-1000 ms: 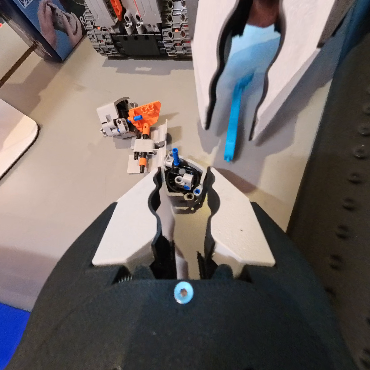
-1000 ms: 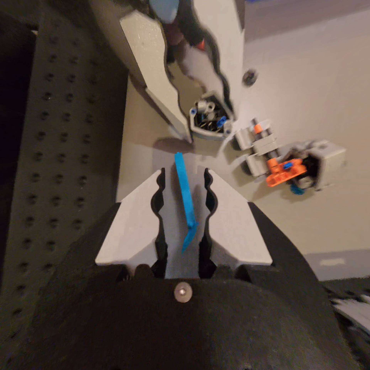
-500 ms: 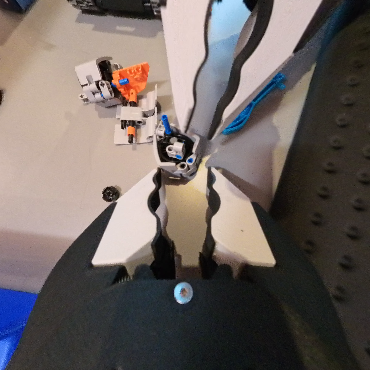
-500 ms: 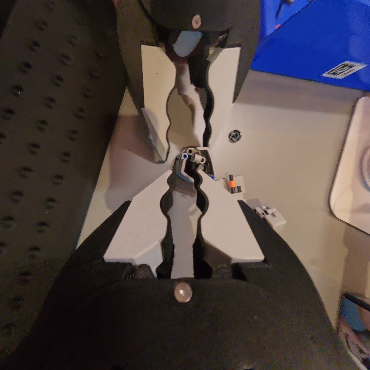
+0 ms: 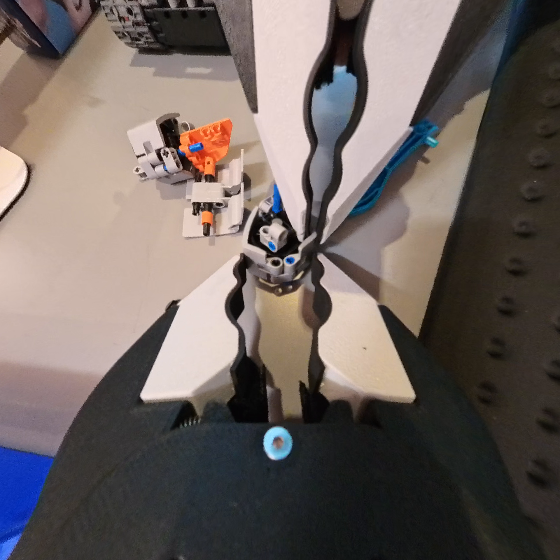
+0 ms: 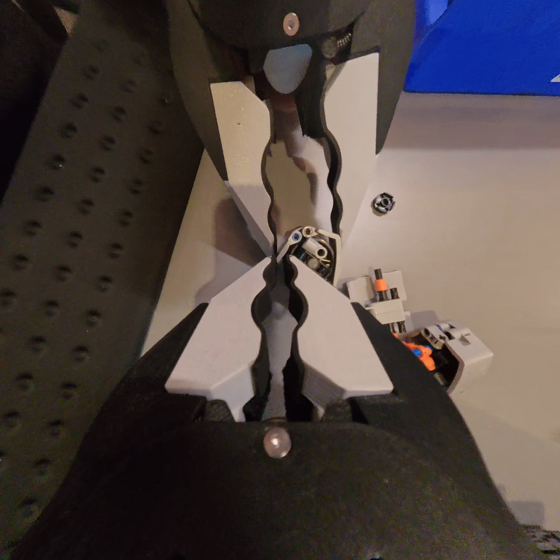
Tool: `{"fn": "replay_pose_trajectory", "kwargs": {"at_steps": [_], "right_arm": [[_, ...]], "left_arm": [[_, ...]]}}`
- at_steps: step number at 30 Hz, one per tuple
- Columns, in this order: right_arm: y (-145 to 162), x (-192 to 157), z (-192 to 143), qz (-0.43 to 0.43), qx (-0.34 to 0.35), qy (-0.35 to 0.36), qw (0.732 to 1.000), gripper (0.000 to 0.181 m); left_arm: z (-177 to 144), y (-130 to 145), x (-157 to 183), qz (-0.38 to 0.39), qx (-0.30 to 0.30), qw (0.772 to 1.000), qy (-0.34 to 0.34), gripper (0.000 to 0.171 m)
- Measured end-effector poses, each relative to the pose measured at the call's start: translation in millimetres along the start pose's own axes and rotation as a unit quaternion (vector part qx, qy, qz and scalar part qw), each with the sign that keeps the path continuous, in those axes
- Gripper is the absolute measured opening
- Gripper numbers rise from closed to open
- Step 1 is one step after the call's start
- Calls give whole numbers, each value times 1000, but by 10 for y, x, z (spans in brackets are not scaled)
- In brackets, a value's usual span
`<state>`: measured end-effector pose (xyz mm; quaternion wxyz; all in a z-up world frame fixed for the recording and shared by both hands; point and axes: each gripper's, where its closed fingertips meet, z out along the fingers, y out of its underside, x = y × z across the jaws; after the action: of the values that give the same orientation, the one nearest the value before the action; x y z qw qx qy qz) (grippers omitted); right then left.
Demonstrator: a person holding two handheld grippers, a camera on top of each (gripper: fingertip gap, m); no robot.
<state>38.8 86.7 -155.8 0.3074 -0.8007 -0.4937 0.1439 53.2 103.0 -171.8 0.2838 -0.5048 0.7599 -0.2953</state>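
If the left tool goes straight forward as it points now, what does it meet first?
Probably the right tool: its tips sit just past the grey brick assembly held between the left tool tips. Depth is uncertain.

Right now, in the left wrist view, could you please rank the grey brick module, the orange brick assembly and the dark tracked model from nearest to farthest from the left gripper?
1. The grey brick module, right at the left gripper fingertips.
2. The orange brick assembly, farther out on the table, to the left.
3. The dark tracked model, at the far edge, upper left.
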Motion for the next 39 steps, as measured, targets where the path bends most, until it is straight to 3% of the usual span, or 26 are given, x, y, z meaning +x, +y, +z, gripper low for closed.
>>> {"fn": "replay_pose_trajectory", "kwargs": {"at_steps": [4,7,10,13,16,19,23,28,31,35,39], "right_arm": [[-147,21,-258,68,107,-51,991,0],[-271,74,-491,130,199,-96,967,0],[-325,32,-563,131,237,-124,955,0],[-361,-88,-622,99,247,-147,953,0],[-374,-173,-658,79,252,-164,950,0],[-410,-186,-707,95,276,-183,939,0],[-529,-71,-858,142,342,-187,910,0],[-599,33,-942,173,382,-176,891,0],[-614,22,-968,172,387,-179,888,0],[-616,-3,-991,168,391,-190,885,0],[-606,33,-1031,177,401,-194,878,0]], "left_arm": [[-183,-235,-2,-2,69,998,14,36],[-353,-381,-86,35,106,993,-35,42],[-400,-478,-81,54,113,991,-52,41],[-415,-513,-18,58,117,991,-28,46],[-430,-545,159,99,129,987,10,37],[-434,-548,121,189,107,974,-64,28],[-577,-724,-8,220,149,949,-172,23],[-692,-823,-144,275,145,911,-272,24],[-732,-849,-130,304,147,900,-276,23],[-744,-836,-68,297,157,912,-234,23],[-829,-855,-58,286,174,915,-225,5]]}}
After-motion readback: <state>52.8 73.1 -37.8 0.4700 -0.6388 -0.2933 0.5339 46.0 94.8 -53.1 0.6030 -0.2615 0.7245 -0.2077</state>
